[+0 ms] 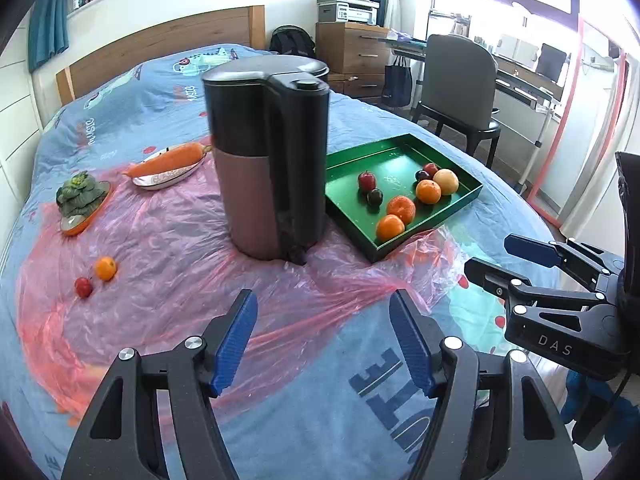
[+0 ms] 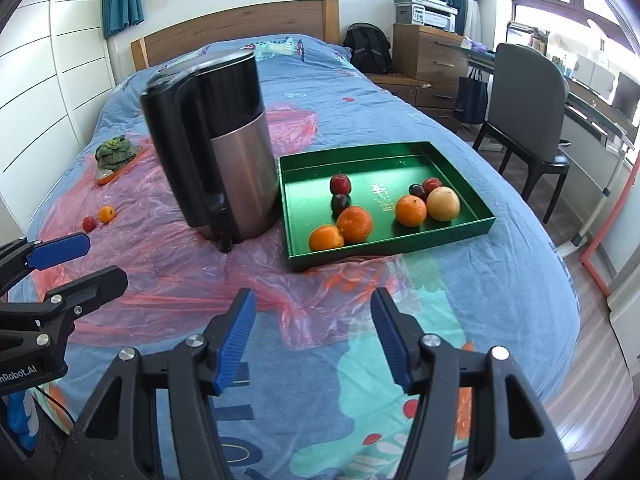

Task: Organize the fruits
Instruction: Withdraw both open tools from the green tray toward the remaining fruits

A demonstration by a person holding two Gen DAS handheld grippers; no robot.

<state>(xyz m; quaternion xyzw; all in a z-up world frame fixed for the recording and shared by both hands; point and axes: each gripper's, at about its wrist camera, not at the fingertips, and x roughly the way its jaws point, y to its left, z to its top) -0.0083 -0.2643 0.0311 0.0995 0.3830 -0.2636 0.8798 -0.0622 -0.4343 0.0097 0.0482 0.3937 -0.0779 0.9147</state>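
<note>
Both the left gripper (image 1: 322,344) and right gripper (image 2: 314,336) stand open and empty. The green tray (image 2: 384,250), frame centre, collects fruit; an orange (image 1: 105,268) and a red fruit (image 1: 83,287) lie outside, lower left.

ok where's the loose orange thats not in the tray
In the left wrist view it lies far left on the pink plastic sheet, beside a small red fruit: the loose orange, left of the kettle.
</note>
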